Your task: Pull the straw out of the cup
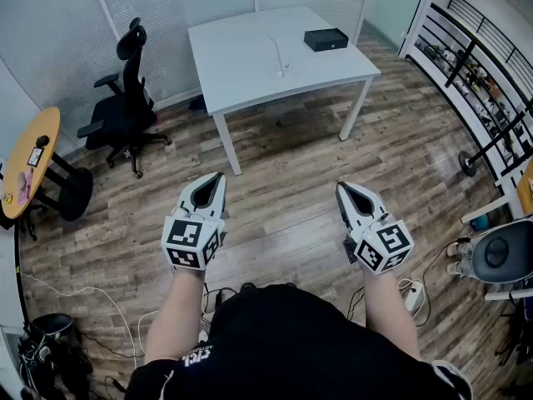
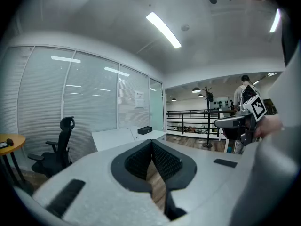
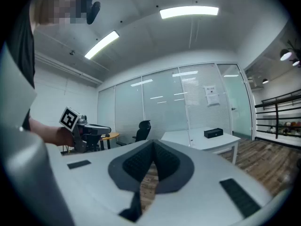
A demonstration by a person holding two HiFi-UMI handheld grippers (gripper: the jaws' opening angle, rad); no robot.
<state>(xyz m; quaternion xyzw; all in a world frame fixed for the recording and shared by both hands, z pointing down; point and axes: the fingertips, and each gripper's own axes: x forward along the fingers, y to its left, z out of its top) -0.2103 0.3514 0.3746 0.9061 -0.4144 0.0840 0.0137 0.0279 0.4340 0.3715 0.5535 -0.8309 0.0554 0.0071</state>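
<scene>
Far off on the white table [image 1: 241, 57], a thin white straw [image 1: 276, 54] rises out of a small clear cup [image 1: 281, 74]. Both grippers hang over the wooden floor, well short of the table. My left gripper [image 1: 219, 176] is shut, its ribbed pads meeting at the tip [image 2: 151, 141] with nothing between them. My right gripper [image 1: 341, 187] is shut and empty as well, its tip [image 3: 153, 143] aimed level toward the table [image 3: 207, 139]. Each gripper view shows the other gripper off to the side: the right gripper [image 2: 240, 124] and the left gripper [image 3: 87, 131].
A black box [image 1: 326, 38] lies on the table's far right corner. A black office chair [image 1: 125, 98] stands left of the table, and a round wooden table [image 1: 29, 161] is at the far left. Railings and racks [image 1: 479, 65] line the right side. Cables lie on the floor by the person's feet.
</scene>
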